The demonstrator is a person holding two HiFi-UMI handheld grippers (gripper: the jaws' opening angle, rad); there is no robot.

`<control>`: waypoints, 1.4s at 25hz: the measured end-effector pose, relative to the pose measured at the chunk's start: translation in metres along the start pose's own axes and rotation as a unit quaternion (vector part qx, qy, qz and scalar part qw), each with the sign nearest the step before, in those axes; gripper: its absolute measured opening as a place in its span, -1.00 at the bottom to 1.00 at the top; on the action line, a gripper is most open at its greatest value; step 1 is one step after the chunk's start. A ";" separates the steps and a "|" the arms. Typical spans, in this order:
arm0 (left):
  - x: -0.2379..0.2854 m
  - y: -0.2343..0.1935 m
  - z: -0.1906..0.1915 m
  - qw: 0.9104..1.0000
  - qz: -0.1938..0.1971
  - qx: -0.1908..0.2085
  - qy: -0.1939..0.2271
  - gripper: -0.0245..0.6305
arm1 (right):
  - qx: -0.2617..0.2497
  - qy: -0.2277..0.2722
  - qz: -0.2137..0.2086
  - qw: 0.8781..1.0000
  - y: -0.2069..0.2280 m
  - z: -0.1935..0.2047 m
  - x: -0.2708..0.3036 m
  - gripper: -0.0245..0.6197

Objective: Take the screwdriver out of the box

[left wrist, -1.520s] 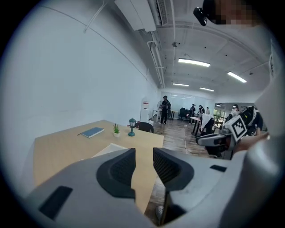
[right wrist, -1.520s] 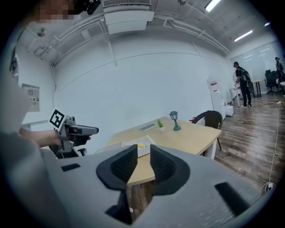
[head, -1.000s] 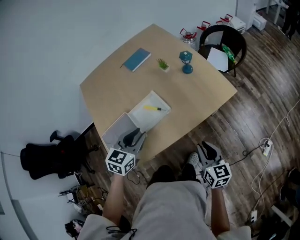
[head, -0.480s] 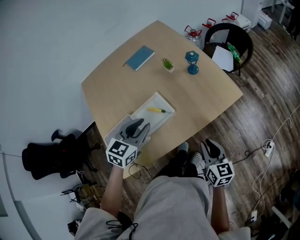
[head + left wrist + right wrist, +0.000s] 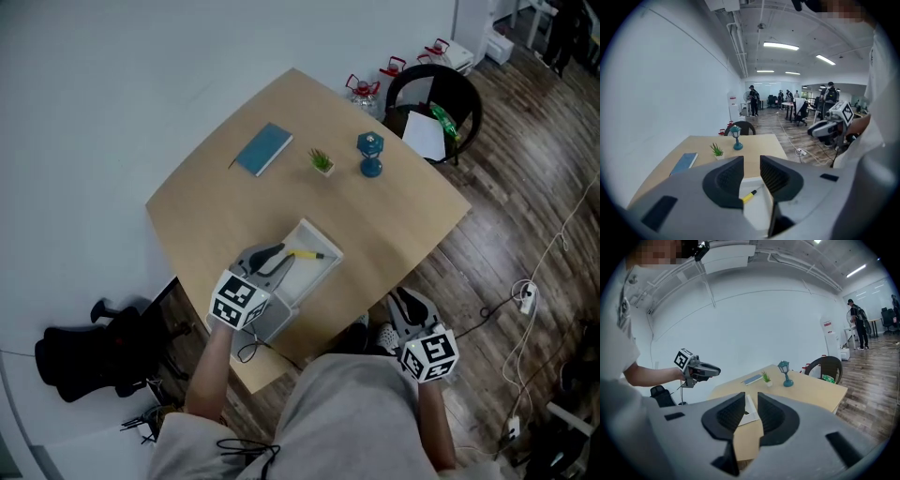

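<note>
A yellow-handled screwdriver lies in the open white box near the table's front edge. My left gripper hovers over the box's near end, pointing down at the screwdriver and just short of it. Its jaws have just been closing a little but stand open with nothing between them. My right gripper is off the table's front right corner, above the floor, open and holding nothing. The right gripper view shows the box and the left gripper.
On the wooden table lie a blue book, a small potted plant and a blue lamp figure. A black chair with papers stands beyond the far corner. A toppled office chair and floor cables flank me.
My left gripper has moved forward from the box's near edge to over its inside, toward the screwdriver. The right gripper has shifted slightly beside the table.
</note>
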State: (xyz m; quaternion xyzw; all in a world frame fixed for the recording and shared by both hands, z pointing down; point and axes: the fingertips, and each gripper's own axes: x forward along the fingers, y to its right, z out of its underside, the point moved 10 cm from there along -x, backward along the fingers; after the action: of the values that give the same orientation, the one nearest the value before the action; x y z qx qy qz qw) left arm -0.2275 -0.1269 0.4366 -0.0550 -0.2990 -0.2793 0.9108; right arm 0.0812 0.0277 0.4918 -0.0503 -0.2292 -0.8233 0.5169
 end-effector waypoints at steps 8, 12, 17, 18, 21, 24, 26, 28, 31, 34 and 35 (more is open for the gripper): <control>0.046 -0.037 0.043 0.993 0.088 0.039 -0.064 -0.61 | 0.006 -0.003 0.001 1.000 -0.023 -0.011 0.040 -0.67; 0.066 -0.043 0.064 0.989 0.118 0.046 -0.082 -0.61 | -0.001 -0.009 0.005 1.000 -0.034 -0.009 0.055 -0.67; 0.088 -0.049 0.086 0.981 0.151 0.062 -0.106 -0.61 | -0.002 -0.028 0.012 1.000 -0.043 0.000 0.066 -0.67; 0.093 -0.049 0.091 0.979 0.159 0.065 -0.110 -0.61 | -0.004 -0.036 0.011 0.999 -0.045 0.002 0.066 -0.68; 0.104 -0.051 0.101 0.974 0.179 0.075 -0.119 -0.61 | -0.007 -0.058 0.013 0.998 -0.051 0.009 0.065 -0.68; 0.114 -0.056 0.113 0.969 0.187 0.090 -0.131 -0.61 | 0.003 -0.062 0.018 0.998 -0.056 0.014 0.066 -0.68; 0.121 -0.055 0.120 0.966 0.188 0.110 -0.139 -0.61 | 0.005 -0.065 0.019 0.998 -0.057 0.017 0.068 -0.68; 0.127 -0.054 0.123 0.962 0.191 0.127 -0.148 -0.61 | 0.004 -0.070 0.020 0.997 -0.058 0.020 0.071 -0.68; 0.132 -0.054 0.128 0.957 0.191 0.143 -0.165 -0.61 | 0.004 -0.077 0.020 0.997 -0.060 0.024 0.074 -0.68; 0.140 -0.051 0.132 0.950 0.188 0.168 -0.186 -0.61 | 0.006 -0.081 0.023 0.996 -0.057 0.027 0.074 -0.68; 0.143 -0.048 0.133 0.946 0.189 0.179 -0.194 -0.61 | 0.007 -0.081 0.025 0.996 -0.056 0.027 0.073 -0.68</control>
State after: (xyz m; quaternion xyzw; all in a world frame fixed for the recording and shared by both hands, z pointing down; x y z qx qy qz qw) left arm -0.2271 -0.1999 0.6237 0.0002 -0.4988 -0.0276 0.8663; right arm -0.0058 -0.0009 0.5206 -0.1190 -0.2747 -0.8017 0.5174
